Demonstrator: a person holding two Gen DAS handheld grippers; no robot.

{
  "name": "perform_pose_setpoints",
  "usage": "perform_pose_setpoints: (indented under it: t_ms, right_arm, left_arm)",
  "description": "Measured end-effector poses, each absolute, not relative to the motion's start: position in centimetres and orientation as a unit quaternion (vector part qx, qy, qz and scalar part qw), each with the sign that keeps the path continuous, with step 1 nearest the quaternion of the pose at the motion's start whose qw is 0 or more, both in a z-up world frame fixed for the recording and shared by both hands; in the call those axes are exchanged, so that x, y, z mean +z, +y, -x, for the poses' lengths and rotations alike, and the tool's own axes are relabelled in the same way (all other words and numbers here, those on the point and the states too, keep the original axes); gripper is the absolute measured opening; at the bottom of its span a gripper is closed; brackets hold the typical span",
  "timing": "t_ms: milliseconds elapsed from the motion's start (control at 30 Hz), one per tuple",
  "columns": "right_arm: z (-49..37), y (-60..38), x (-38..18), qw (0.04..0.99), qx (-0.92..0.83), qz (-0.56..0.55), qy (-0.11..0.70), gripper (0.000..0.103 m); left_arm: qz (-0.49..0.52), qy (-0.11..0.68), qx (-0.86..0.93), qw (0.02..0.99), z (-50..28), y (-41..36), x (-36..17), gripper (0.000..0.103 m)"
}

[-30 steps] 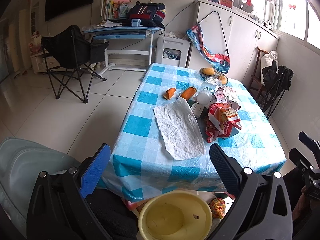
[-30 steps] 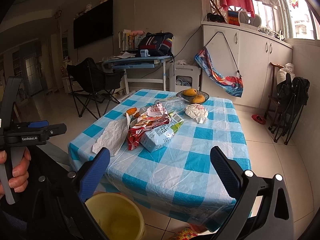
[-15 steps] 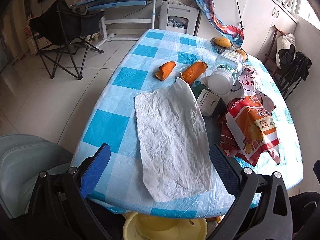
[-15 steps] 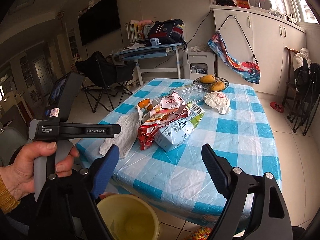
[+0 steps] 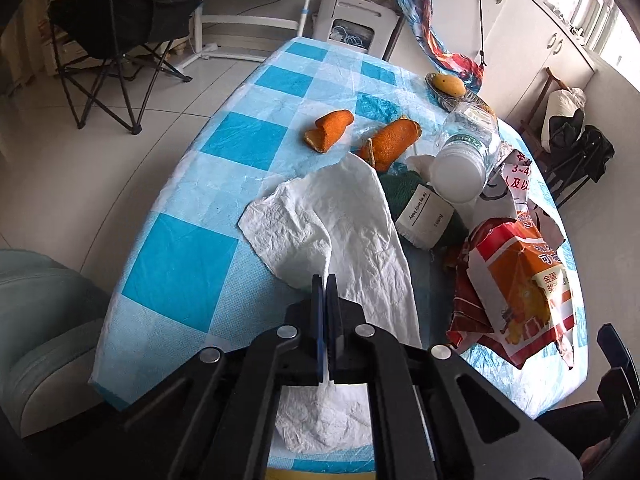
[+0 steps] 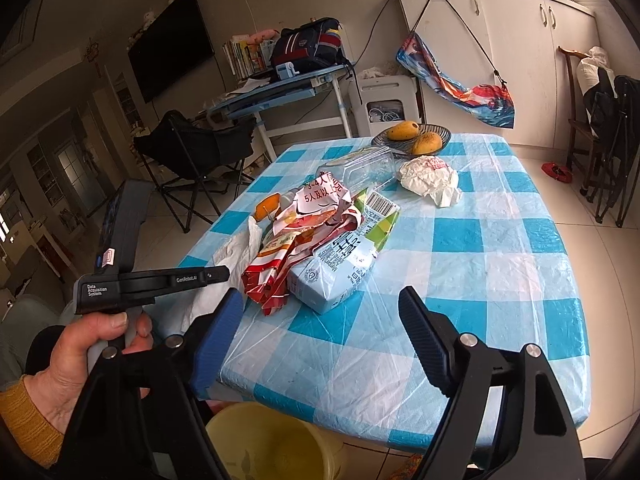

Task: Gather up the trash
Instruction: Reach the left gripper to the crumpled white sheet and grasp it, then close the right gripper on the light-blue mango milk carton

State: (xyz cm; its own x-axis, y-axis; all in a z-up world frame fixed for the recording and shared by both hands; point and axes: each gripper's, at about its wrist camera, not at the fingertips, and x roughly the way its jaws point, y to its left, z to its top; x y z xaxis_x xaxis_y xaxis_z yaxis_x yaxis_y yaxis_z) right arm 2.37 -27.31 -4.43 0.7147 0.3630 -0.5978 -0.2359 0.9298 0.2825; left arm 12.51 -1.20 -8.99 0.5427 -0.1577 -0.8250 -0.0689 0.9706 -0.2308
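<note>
Already clamped: left gripper (image 5: pixel 326 280) fingers shut on white paper sheet (image 5: pixel 344 224) at worktop (image 5: pixel 180 264) near edge; could tear or drag orange peel (image 5: pixel 390 142). Right gripper (image 6: pixel 320 332) fingers wide, closing some, nothing btwn.

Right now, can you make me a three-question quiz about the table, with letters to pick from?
1. Where is the bucket?
A. on the table
B. under the table's near edge
C. on the chair

2. How many orange peels lie by the paper?
A. two
B. five
C. none

3. The left tool is
A. wide open
B. shut on the paper
C. shut on a bottle

Answers: 1 B, the yellow rim shows below the cloth. 2 A, two curled pieces. 3 B, paper is pinched between its tips.
</note>
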Motion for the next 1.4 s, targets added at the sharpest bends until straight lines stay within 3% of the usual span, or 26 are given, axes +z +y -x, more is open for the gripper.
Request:
perform_pose_setpoints:
  t_ms: [267, 533, 800, 933, 1100, 1200, 1267, 1400]
  right_arm:
    - [-5.3, -28.9, -6.3, 0.905, 0.128, -0.145, 0.380, 0.063]
    - [-9.0, -26.6, -7.2, 0.892, 0.139, -0.159, 0.400, 0.056]
    - [-10.9, -24.2, -7.3, 0.887, 0.155, -0.151, 0.408, 0.056]
    - [-11.6, -23.6, -8.1, 0.879, 0.149, -0.124, 0.435, 0.070]
    - [-11.3, -24.5, -8.6, 0.880, 0.152, -0.136, 0.429, 0.069]
    - [-11.2, -25.4, -8.6, 0.878, 0.149, -0.153, 0.429, 0.065]
    - [-11.1, -25.9, -8.6, 0.876, 0.145, -0.162, 0.430, 0.064]
    - [-11.7, -25.9, -9.5, 0.861, 0.152, -0.186, 0.449, 0.066]
  left_arm:
    - [0.139, 0.433, -0.043, 0.889, -10.6, -0.5, -6.1, 0.002]
    - [0.128, 0.444, -0.044, 0.886, -10.6, -0.9, -6.6, 0.002]
    - [0.136, 0.460, -0.032, 0.877, -10.9, -0.6, -7.6, 0.002]
    - [0.129, 0.473, -0.022, 0.871, -11.3, -0.6, -8.4, 0.003]
    - [0.123, 0.487, -0.014, 0.864, -11.8, -0.7, -9.6, 0.006]
    - [0.124, 0.486, -0.026, 0.865, -11.7, -0.9, -9.4, 0.023]
    - [0.120, 0.480, -0.024, 0.869, -11.5, -1.2, -9.0, 0.059]
    - [0.101, 0.465, -0.029, 0.879, -11.2, -2.2, -8.5, 0.076]
